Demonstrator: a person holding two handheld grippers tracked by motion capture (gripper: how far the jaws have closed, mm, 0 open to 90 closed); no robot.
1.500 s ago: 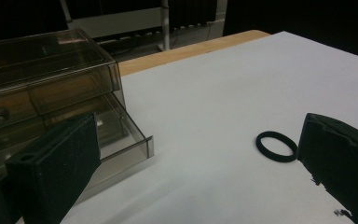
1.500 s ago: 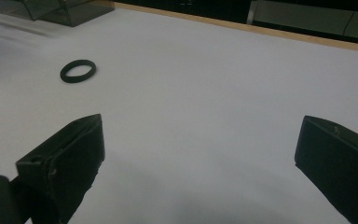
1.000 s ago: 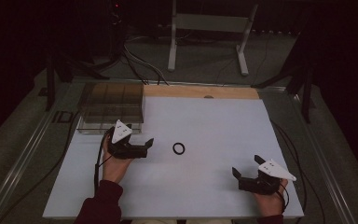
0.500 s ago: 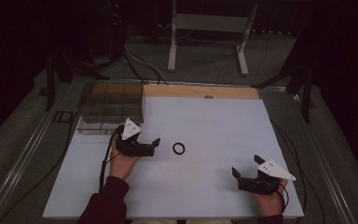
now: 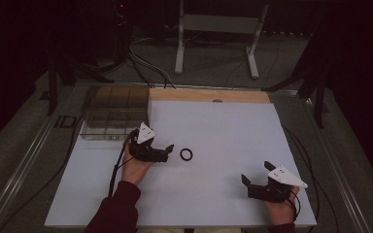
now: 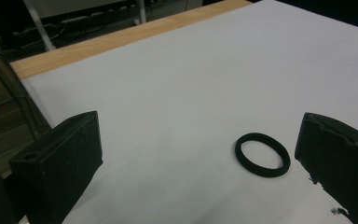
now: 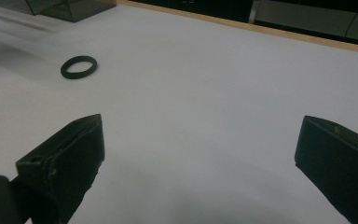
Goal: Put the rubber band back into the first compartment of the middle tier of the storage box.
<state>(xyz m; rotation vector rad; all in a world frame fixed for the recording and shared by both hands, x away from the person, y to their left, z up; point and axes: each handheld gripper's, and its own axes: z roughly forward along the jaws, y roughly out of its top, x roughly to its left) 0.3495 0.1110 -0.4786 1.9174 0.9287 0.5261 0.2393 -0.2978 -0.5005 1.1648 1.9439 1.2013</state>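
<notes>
A small black ring [image 5: 186, 154] lies flat near the middle of the white table top [image 5: 213, 131]. My left gripper [image 5: 169, 152] is open just left of it, jaws pointing at it. In the left gripper view the ring [image 6: 262, 154] sits on the table a little ahead, nearer the right jaw, touching neither. My right gripper [image 5: 256, 177] stands open near the front right corner with nothing between its jaws. The right gripper view has the ring [image 7: 78, 66] far off at the upper left.
A clear plastic compartment box [image 5: 114, 116] stands at the table's back left, right behind my left hand. A wooden strip [image 5: 209, 95] runs along the far edge. Cables [image 5: 116, 167] trail off the left side. A metal stand [image 5: 218, 29] is on the floor beyond.
My left gripper has moved right, toward the ring, and now sits just short of it. The right gripper and the ring have stayed put.
</notes>
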